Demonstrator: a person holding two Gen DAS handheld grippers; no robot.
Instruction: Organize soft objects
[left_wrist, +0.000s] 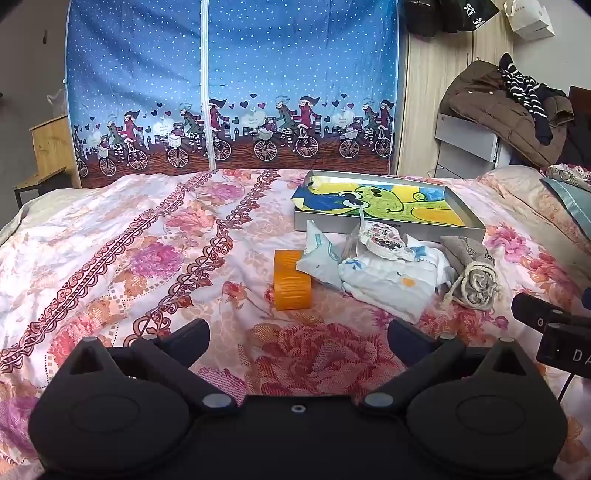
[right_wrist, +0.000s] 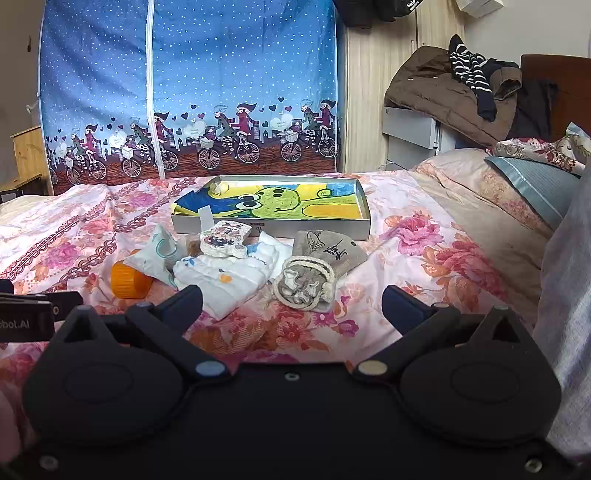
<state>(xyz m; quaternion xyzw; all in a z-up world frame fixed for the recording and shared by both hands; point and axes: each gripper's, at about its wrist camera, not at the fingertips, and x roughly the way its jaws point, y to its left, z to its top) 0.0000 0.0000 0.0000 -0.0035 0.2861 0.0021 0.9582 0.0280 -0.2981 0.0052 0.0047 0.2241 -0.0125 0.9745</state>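
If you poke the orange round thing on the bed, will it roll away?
Probably a little. The orange roll lies on its curved side, so a push could roll it. The soft, rumpled bedspread and the white pouch touching it would likely stop it quickly.

A floral-quilted bed (right_wrist: 424, 206) is carrying a shallow grey tray (right_wrist: 273, 227) ahead of the gripper, with an orange roll (right_wrist: 129, 282), white cloth bundles (right_wrist: 225, 280) and a grey drawstring pouch (right_wrist: 314, 269) lying nearer.

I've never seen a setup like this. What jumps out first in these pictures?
Probably the blue wardrobe cover printed with cyclists, rising behind the flowered bedspread. On the bed, a shallow grey tray holds a bright cartoon frog cloth, with a small heap of soft things in front: white folded cloths, a grey drawstring pouch and an orange roll.
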